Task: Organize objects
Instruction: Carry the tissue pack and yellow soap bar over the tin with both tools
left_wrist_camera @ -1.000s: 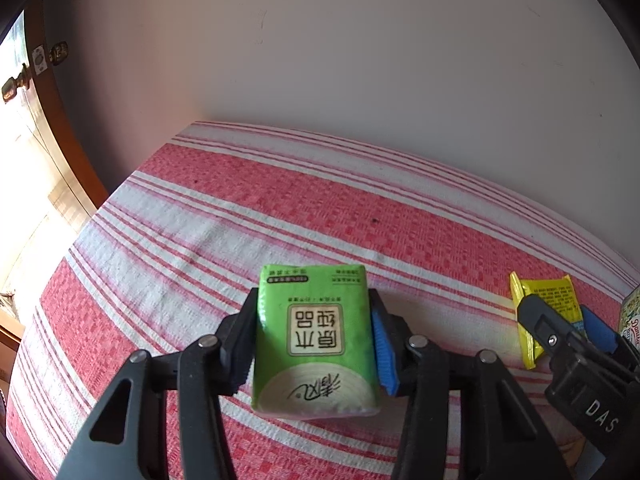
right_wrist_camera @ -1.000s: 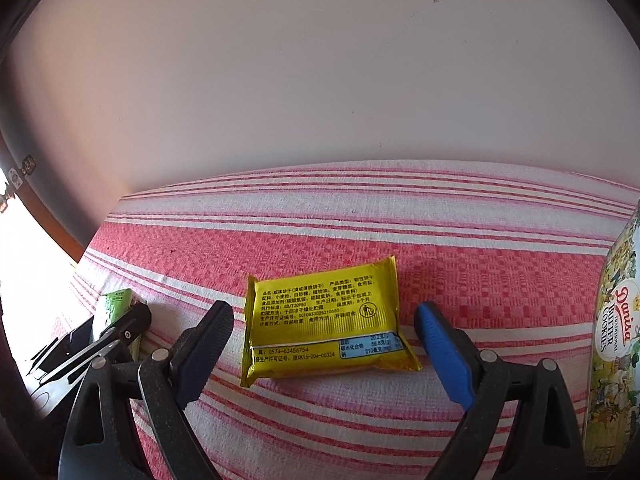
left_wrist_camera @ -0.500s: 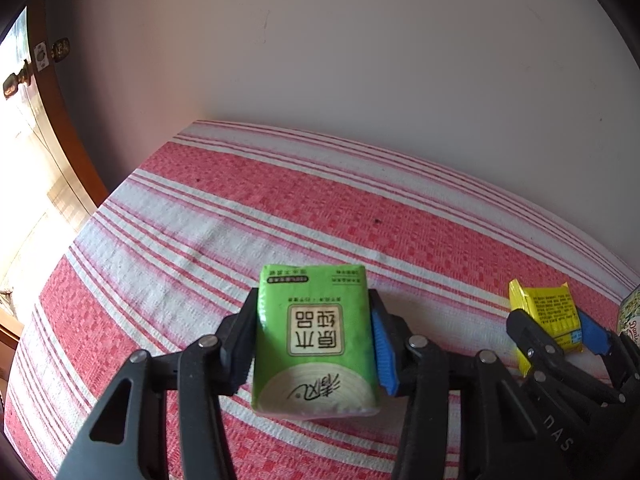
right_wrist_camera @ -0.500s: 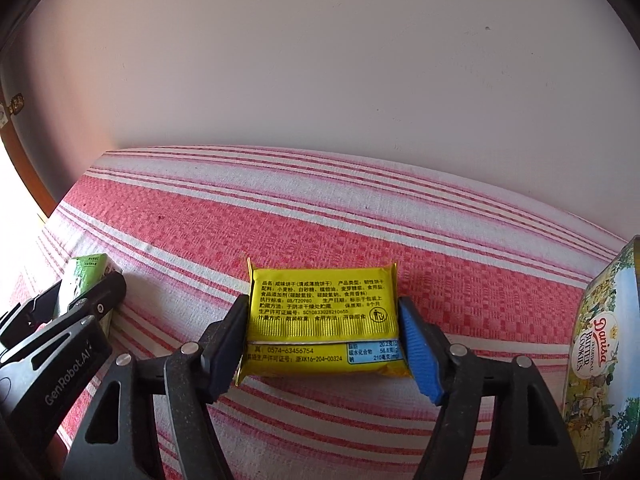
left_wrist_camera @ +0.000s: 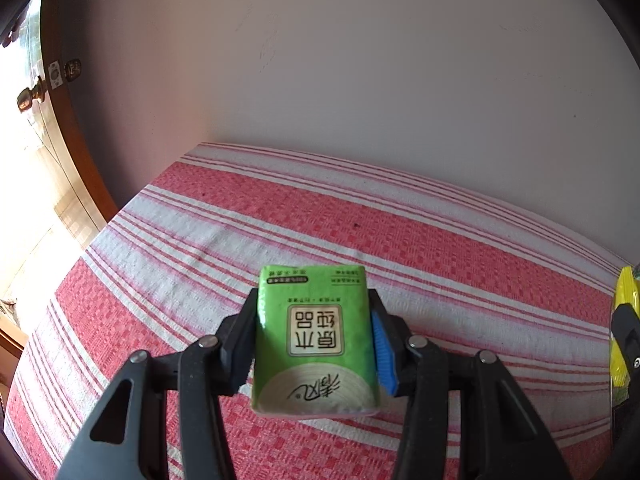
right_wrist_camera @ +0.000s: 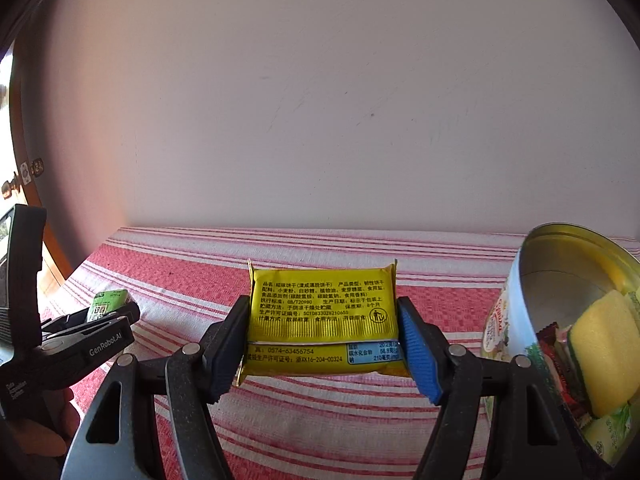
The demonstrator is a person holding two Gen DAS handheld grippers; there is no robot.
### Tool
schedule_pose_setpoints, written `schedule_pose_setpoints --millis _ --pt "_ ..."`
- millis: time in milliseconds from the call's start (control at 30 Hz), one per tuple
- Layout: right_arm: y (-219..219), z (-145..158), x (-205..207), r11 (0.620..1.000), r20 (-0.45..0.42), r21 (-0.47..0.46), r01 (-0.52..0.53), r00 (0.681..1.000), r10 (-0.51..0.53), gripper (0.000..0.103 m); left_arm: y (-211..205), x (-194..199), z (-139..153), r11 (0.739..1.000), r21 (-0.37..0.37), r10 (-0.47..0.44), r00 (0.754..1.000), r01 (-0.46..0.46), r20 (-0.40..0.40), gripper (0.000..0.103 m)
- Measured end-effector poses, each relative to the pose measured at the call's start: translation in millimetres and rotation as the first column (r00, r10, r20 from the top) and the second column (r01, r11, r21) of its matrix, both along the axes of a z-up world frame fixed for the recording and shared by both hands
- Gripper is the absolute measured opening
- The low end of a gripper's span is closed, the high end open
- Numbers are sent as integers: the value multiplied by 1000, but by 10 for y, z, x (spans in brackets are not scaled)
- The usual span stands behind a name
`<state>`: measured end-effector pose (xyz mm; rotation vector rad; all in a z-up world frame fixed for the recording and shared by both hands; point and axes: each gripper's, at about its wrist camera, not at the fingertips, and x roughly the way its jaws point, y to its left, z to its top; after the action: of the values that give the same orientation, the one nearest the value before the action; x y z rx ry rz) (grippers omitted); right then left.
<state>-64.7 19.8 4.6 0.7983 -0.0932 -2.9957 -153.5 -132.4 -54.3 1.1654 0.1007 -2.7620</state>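
The left gripper (left_wrist_camera: 314, 344) has its 2 fingers (left_wrist_camera: 385, 350) pressed against the sides of a green tissue pack (left_wrist_camera: 314, 340), so it stands only as wide as the pack and has firm hold of it. The pack is printed side up, its lettering upside down in the left wrist view, and it sits above the red and white striped cloth (left_wrist_camera: 280, 220) that covers the table. In the right wrist view the same tissue pack (right_wrist_camera: 107, 304) shows small, well to the left of the cookie tin (right_wrist_camera: 516, 320), pinched in the left gripper (right_wrist_camera: 102, 314).

The right gripper (right_wrist_camera: 322, 340) has a yellow biscuit packet (right_wrist_camera: 322, 316) clamped between its black finger and its blue finger (right_wrist_camera: 418, 354); both touch the packet's short ends, and it stands about half open, as wide as the packet. The packet is held flat, its back print facing the camera, just to the left of the cookie tin and above the striped cloth (right_wrist_camera: 320, 420).

The tin stands open at the right edge of the view. Inside it lie a yellow sponge (right_wrist_camera: 604, 348) and some small wrapped packets, 1 red (right_wrist_camera: 554, 344). A plain pale wall (right_wrist_camera: 320, 120) rises behind the table, and a wooden door edge (left_wrist_camera: 60, 120) with a brass knob (left_wrist_camera: 28, 98) shows far to the left of the tin.
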Motion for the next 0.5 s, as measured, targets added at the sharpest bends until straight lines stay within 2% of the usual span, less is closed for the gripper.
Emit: schedule_pose_setpoints --millis 167,500 --pt "123 85 288 1000 -79 -5 26 997 -27 72 180 147 95 999 -43 -14 999 12 -45 49" --pt "86 100 469 1000 -100 26 17 995 -14 72 439 411 205 995 -95 -32 993 22 -110 49"
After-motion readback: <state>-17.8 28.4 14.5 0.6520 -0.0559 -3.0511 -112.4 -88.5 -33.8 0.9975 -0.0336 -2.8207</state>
